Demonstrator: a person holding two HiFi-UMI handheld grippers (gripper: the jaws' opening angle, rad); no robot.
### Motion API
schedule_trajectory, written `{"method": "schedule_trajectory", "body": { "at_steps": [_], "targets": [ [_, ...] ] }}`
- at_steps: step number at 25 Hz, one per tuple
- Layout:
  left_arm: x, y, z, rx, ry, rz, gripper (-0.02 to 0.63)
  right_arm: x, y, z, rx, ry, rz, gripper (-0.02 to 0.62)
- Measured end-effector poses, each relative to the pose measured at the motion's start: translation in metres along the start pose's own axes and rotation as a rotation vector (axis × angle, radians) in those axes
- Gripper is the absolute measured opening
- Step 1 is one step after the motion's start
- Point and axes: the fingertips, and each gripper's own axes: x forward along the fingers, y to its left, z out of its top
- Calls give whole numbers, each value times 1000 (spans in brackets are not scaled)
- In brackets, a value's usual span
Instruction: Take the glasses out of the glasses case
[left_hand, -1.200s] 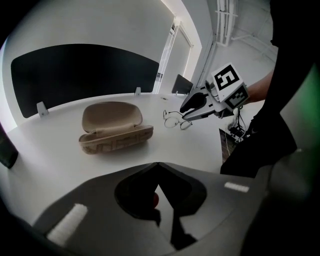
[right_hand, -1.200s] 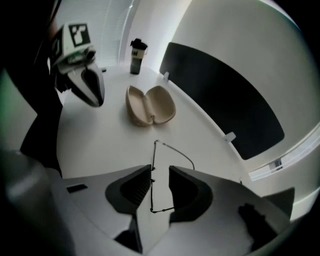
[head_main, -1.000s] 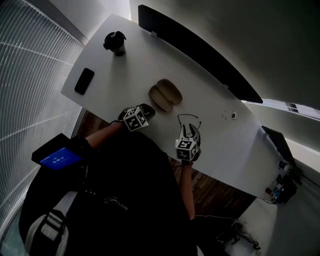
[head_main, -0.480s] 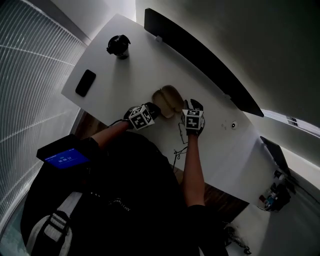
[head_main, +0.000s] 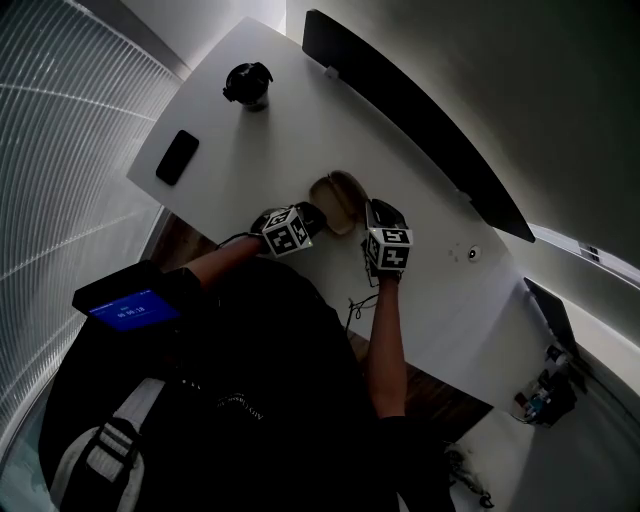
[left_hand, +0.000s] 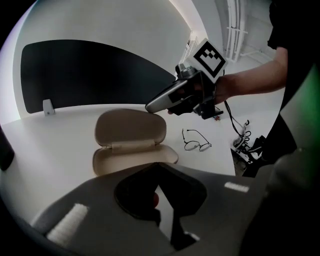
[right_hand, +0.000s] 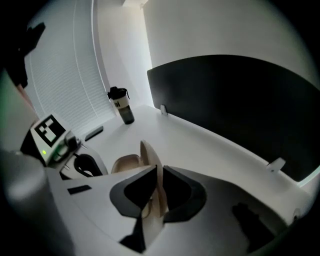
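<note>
The right gripper (right_hand: 159, 170) has just been closing, and its jaws now pinch the upright lid (right_hand: 150, 157) of the glasses case (left_hand: 131, 159), which lies open and empty. The glasses (left_hand: 196, 143) rest on the table (left_hand: 50, 150) near the case, touched by nothing, so the task's aim looks met; the hold on the lid probably serves to shut the case. The left gripper (left_hand: 156, 168) has its jaws together and empty, tips just at the near rim of the case's lower half. A second ago the right gripper was down at the glasses, well apart from the case; it has since crossed over to the lid, while the left has hardly shifted
</note>
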Motion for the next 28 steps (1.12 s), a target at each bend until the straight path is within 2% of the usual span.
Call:
{"method": "schedule_trajectory", "body": {
  "at_steps": [3, 6, 10, 13, 16, 23, 28],
  "targets": [
    [1, 0, -5, -4, 13, -2, 8, -8, 13, -2, 68, -34, 45, 44],
    [2, -1, -5, -3, 6, -3, 8, -10, 24, -4, 72, -46, 64, 44],
    [2, 2, -4, -9, -6, 6, 8, -7, 48, -6, 96, -75, 139, 44],
    [3, 2, -4, -13, -12, 1, 8, -7, 55, -10, 100, -98, 109, 38],
    [5, 2, -3, -19, -14, 4, 8, -5, 57, -13, 159, -115, 100, 38],
    [7, 7, -12, -45, 14, 17, 8, 11, 89, -41, 161, -26, 123, 35],
    [8, 11, -15, -48, 15, 26, 8, 22, 88, -57, 213, -4, 119, 35]
  ]
}}
